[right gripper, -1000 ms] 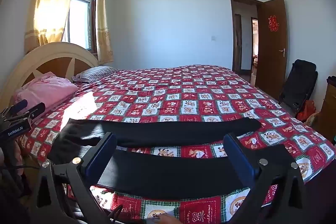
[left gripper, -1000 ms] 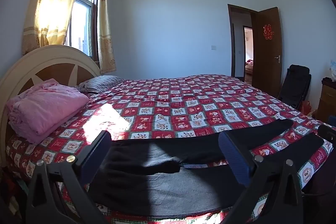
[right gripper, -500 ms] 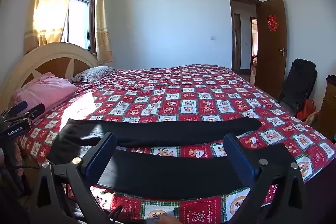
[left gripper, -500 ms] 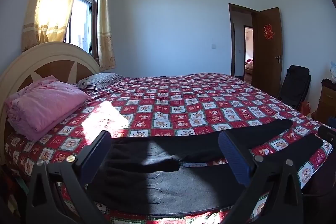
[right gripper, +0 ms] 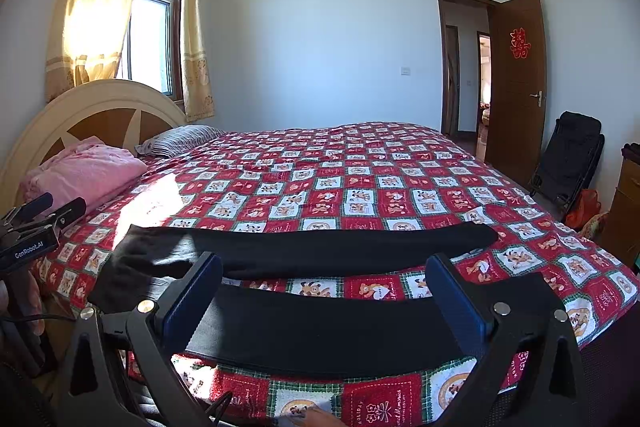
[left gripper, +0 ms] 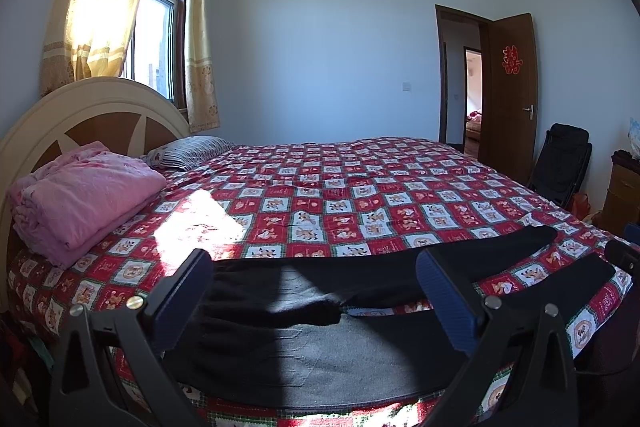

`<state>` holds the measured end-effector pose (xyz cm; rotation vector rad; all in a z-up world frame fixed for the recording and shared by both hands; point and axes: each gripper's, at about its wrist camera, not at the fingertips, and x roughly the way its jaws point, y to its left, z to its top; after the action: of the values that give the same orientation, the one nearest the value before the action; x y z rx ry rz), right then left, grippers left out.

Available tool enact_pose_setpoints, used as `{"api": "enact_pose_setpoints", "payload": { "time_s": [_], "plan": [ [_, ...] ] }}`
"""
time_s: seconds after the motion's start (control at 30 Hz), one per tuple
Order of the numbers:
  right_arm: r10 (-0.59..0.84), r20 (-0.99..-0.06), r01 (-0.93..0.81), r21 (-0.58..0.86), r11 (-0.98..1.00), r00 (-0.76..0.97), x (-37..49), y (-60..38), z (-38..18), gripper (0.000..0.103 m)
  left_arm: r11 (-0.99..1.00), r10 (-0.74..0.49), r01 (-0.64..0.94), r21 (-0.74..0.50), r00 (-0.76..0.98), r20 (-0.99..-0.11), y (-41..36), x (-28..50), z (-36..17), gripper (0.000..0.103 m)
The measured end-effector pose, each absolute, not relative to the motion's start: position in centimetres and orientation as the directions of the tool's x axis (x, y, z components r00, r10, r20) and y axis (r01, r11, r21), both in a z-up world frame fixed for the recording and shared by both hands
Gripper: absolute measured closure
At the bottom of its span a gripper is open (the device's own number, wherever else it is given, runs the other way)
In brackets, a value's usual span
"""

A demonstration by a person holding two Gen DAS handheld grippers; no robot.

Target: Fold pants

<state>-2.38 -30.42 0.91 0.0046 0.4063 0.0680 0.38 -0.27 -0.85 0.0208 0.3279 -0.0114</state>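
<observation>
Black pants (left gripper: 320,347) lie spread flat along the near edge of the bed, waist to the left, two legs running right. In the right wrist view the far leg (right gripper: 320,247) and the near leg (right gripper: 328,331) lie apart with quilt between them. My left gripper (left gripper: 316,287) is open and empty, hovering just before the waist end. My right gripper (right gripper: 324,291) is open and empty, above the near leg. The left gripper also shows at the left edge of the right wrist view (right gripper: 36,223).
The bed has a red patchwork quilt (left gripper: 340,195). A folded pink blanket (left gripper: 84,199) and a striped pillow (left gripper: 192,151) lie by the headboard (left gripper: 92,103). A black chair (right gripper: 568,155) and an open door (right gripper: 516,83) stand at right.
The left wrist view has tilted up slightly. Both grippers stay open; the pants have not moved.
</observation>
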Motion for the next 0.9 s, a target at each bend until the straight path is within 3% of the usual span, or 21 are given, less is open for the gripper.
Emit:
{"api": "enact_pose_setpoints", "payload": {
  "time_s": [0.9],
  "plan": [
    [0.069,-0.408,-0.071,0.01,0.997,0.91,-2.01,-29.84,0.39,0.001,1.0,-0.012,0.016,0.012,0.942,-0.337,-0.46,0.55,-1.73,0.0]
  ]
}}
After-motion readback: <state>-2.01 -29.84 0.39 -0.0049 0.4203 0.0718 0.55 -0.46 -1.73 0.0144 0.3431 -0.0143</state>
